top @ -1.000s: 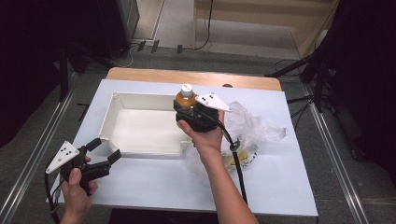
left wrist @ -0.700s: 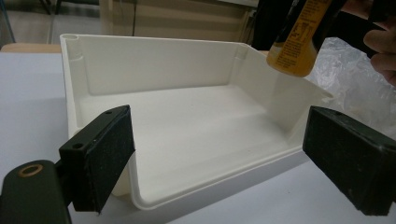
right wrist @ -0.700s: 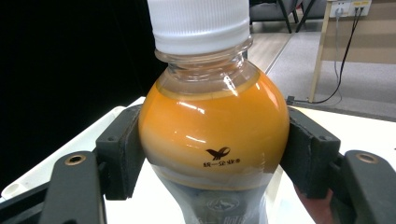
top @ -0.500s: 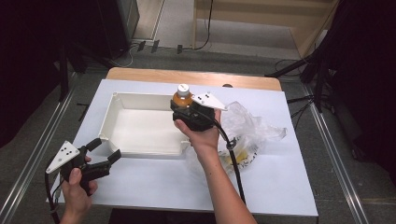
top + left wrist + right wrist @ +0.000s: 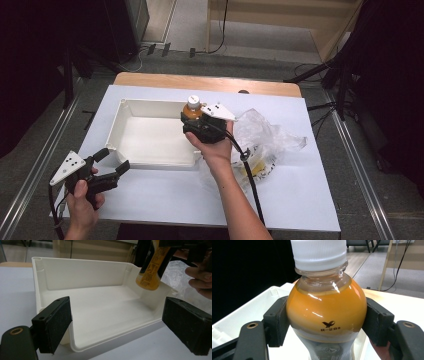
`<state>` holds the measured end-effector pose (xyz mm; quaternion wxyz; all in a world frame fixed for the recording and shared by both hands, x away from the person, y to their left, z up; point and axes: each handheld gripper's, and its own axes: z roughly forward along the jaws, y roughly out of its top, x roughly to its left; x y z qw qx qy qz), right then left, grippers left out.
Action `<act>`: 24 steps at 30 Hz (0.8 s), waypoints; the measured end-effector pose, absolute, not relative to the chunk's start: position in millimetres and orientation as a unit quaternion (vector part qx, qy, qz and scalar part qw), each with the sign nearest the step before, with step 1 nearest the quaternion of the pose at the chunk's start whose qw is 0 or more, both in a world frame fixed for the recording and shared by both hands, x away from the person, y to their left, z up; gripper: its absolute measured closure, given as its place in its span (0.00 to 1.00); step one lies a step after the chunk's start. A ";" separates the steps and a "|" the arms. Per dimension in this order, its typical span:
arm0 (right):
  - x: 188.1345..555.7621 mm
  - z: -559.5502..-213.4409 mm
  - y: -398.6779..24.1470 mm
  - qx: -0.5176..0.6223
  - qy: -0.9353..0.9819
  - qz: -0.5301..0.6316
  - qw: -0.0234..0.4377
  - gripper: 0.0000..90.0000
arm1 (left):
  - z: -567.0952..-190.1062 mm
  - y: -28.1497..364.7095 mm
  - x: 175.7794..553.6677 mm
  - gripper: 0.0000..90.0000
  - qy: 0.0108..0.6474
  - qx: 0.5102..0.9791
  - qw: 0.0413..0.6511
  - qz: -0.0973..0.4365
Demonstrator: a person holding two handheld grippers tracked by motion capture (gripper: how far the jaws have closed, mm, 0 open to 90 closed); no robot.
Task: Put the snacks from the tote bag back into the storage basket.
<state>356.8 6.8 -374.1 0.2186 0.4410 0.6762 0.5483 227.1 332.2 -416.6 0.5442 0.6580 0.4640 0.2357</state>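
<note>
- Your right gripper (image 5: 196, 116) has its jaws clamped on the round upper part of the orange juice bottle (image 5: 325, 312), one pad on each side, and the bottle stands upright with the white cap on top.
- The bottle hangs above the right end of the white tray (image 5: 125, 112), near the tray's right wall, not yet touching the floor of it.
- I judge the picking is done; lowering and releasing are left.
- Your left gripper (image 5: 111, 161) waits at the tray's near left corner, jaws wide apart and holding nothing.
- The crumpled plastic bag (image 5: 267, 142) lies just right of the tray.
- The tray's inside is bare, so you have much room; only mind its right wall.
</note>
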 end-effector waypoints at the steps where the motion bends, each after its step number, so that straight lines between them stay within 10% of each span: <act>1: 357.4 -376.3 7.0 0.441 0.677 0.548 0.218 0.35 | -416.7 332.1 227.2 0.10 0.465 0.658 0.544 0.235; 24: 361.4 -414.5 11.9 0.449 0.712 0.500 0.204 0.35 | -417.5 329.7 227.6 0.10 0.466 0.658 0.545 0.230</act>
